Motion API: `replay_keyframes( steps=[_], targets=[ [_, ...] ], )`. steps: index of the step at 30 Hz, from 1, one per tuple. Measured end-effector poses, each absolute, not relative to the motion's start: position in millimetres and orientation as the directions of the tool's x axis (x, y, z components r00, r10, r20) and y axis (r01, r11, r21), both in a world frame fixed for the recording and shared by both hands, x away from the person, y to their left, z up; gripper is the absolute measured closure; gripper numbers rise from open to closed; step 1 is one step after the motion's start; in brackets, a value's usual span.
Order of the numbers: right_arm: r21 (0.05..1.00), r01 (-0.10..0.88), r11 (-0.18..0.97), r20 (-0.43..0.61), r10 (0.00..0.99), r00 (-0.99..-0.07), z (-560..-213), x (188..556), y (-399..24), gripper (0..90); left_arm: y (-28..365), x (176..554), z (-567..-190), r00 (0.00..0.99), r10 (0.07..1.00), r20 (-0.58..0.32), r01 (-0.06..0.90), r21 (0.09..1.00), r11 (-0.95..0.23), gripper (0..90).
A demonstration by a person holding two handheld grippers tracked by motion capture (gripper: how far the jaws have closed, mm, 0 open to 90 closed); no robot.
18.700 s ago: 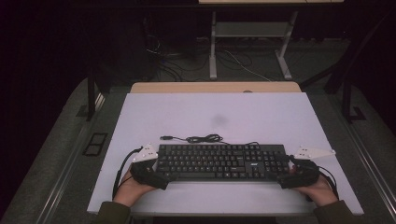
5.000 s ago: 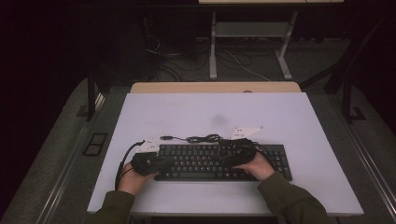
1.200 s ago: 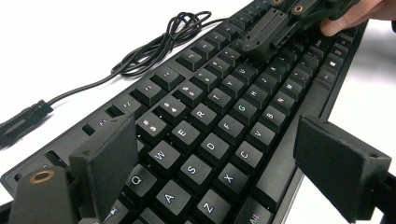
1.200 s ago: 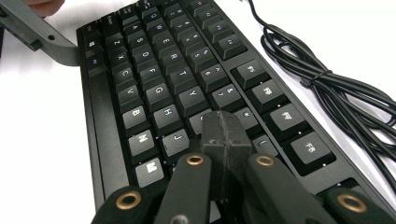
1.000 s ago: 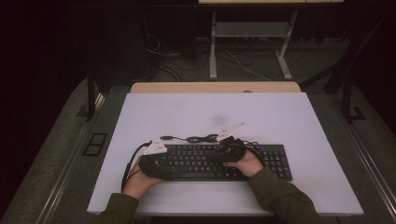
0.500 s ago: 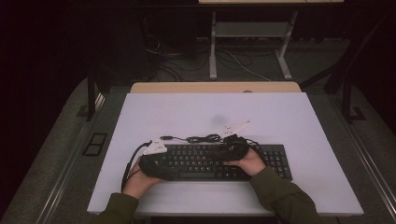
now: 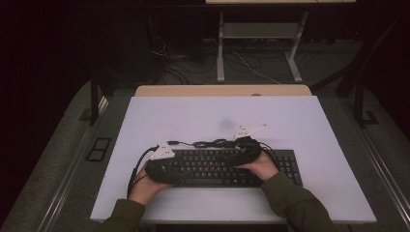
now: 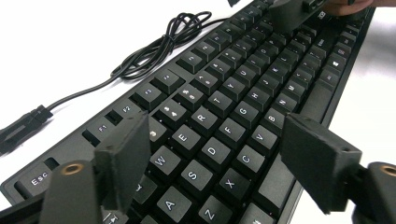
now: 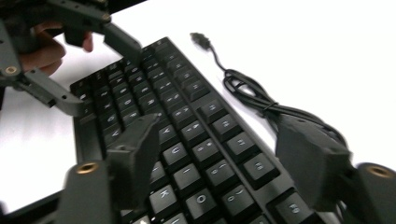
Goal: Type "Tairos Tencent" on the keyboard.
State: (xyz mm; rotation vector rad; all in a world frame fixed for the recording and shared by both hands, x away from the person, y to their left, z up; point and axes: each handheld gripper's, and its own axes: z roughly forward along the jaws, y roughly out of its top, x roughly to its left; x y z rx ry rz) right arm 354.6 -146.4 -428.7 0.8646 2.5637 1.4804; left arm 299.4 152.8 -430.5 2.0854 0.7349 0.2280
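Left gripper (image 7: 167,170), black, two-jawed, in the person's left hand (image 7: 145,186), over the left end of the keyboard. Jaws stand well apart and have just been closing a little; in the left gripper view (image 8: 212,156) they straddle the letter keys, gripping nothing, pads off the keys.

Black full-size plastic computer keyboard (image 7: 220,166): lies flat near the middle of the near half of the white table (image 7: 300,121), long side left to right. Low square keycaps with white legends; Esc at the left far corner (image 8: 39,179), function row, then number and letter rows, readable in the left gripper view. Number pad at the right end, uncovered.

Thin black keyboard cable (image 7: 212,143): bundled in loose loops just beyond the far edge, plug (image 7: 173,142) lying to the left on the table.

Right gripper (image 7: 244,153), same build, in the right hand (image 7: 263,166), over the keys right of centre. Jaws have just been opening and stand wide; in the right gripper view (image 9: 215,156) keys show between them, nothing held.
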Motion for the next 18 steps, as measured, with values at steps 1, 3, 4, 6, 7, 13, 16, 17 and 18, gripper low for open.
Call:
replay_keyframes(
  steps=[1,3,4,6,7,13,16,17,18],
  targets=[
    [0.815,0.439,0.377,0.220,0.500,-0.837,-428.8,354.8,-147.0,27.1,152.8,299.6,-430.3,0.808,0.579,-0.107,0.415,0.801,-0.432,27.3],
    [0.819,0.436,0.373,0.214,0.507,-0.835,-429.0,355.1,-147.7,25.3,152.5,300.1,-429.9,0.807,0.581,-0.107,0.417,0.799,-0.433,30.0],
    [0.822,0.435,0.368,0.212,0.511,-0.833,-429.1,355.1,-148.0,24.4,152.1,300.3,-429.9,0.805,0.583,-0.110,0.420,0.800,-0.429,31.3],
    [0.825,0.432,0.365,0.210,0.512,-0.833,-429.3,355.6,-148.5,23.9,151.8,301.0,-429.8,0.806,0.581,-0.110,0.419,0.799,-0.431,34.0],
    [0.826,0.431,0.364,0.208,0.513,-0.833,-429.5,356.0,-148.6,23.2,151.5,301.4,-429.7,0.807,0.580,-0.109,0.419,0.798,-0.432,35.2],
    [0.826,0.428,0.367,0.201,0.517,-0.832,-430.9,356.4,-148.1,22.0,148.5,303.3,-427.4,0.808,0.581,-0.100,0.409,0.804,-0.431,45.8],
    [0.827,0.427,0.366,0.200,0.519,-0.831,-431.1,356.5,-147.8,21.9,148.2,305.6,-426.0,0.807,0.583,-0.095,0.405,0.807,-0.430,53.9],
    [0.827,0.427,0.366,0.199,0.519,-0.831,-431.3,356.5,-147.8,21.8,147.6,305.9,-426.0,0.803,0.587,-0.100,0.409,0.809,-0.422,56.6],
    [0.827,0.426,0.367,0.198,0.519,-0.831,-431.4,356.6,-147.7,21.7,147.4,306.6,-426.0,0.803,0.587,-0.100,0.408,0.811,-0.420,59.6]
  ],
)
